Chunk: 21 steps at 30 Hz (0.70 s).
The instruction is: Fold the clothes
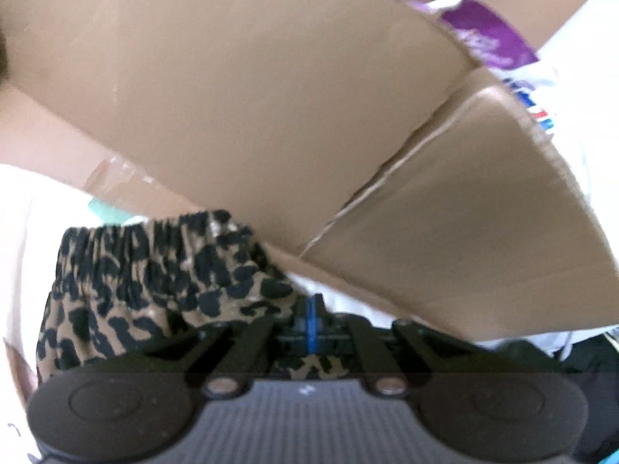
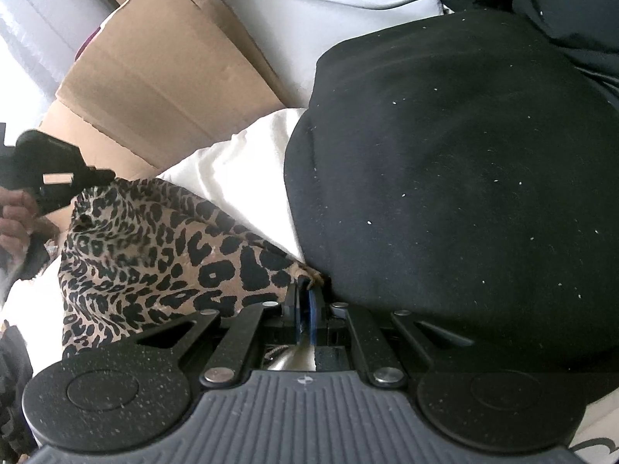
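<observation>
Right beside the big black garment (image 2: 456,178), the leopard-print garment (image 2: 154,247) lies bunched up on white bedding (image 2: 240,178). One corner of the spotted cloth touches the black garment's edge, and there the right gripper (image 2: 307,309) has its two tongs pressed together on that corner. The other end of the spotted cloth is farther from the black garment, and the left gripper (image 2: 96,176) pinches it there, with a hand (image 2: 15,212) around the handle. From the left wrist view, the left gripper (image 1: 309,321) has its tongs together, with spotted cloth (image 1: 154,270) caught in them and its stretchy waistband showing. Flat brown cardboard (image 2: 162,69) lies behind the spotted cloth, on the side away from the black garment.
</observation>
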{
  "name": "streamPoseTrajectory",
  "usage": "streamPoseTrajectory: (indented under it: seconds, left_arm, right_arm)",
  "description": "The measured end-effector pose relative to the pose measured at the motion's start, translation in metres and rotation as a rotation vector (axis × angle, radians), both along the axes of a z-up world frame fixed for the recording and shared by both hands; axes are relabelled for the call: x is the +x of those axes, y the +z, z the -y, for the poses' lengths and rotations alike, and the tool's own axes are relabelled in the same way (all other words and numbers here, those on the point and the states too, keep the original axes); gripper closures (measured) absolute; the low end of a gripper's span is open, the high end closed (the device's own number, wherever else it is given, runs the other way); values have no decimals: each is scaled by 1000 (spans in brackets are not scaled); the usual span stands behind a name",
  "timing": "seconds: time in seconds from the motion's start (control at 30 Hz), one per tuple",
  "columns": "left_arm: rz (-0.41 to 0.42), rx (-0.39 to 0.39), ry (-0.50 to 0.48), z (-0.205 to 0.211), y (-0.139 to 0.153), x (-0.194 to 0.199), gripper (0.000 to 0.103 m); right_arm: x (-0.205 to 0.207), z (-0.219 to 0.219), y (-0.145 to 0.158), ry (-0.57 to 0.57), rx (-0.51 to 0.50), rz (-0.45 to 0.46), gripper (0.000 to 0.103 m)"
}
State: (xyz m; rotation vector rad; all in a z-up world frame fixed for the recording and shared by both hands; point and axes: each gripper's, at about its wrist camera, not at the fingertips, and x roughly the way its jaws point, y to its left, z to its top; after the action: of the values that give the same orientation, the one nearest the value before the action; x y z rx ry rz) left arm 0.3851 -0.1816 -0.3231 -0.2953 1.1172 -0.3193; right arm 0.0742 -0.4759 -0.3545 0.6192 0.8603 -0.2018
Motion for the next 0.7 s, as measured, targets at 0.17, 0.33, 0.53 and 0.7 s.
streamPoseTrajectory:
  seconds: [0.17,0.33,0.53,0.7]
  left_arm:
    - [14,-9,-24,11,5,0,103]
    - [17,5,-16,19,-3,2,103]
    - [17,-1,22,19,-17,6,103]
    - [15,24,22,23,-25,4,103]
  right_arm:
    - [-7,2,6,-15,-4,8,101]
    - [-11,4,9,-17,8,10,101]
    - [-15,5,15,-9,18,38,101]
    - [-19,5,14,2,14,24,101]
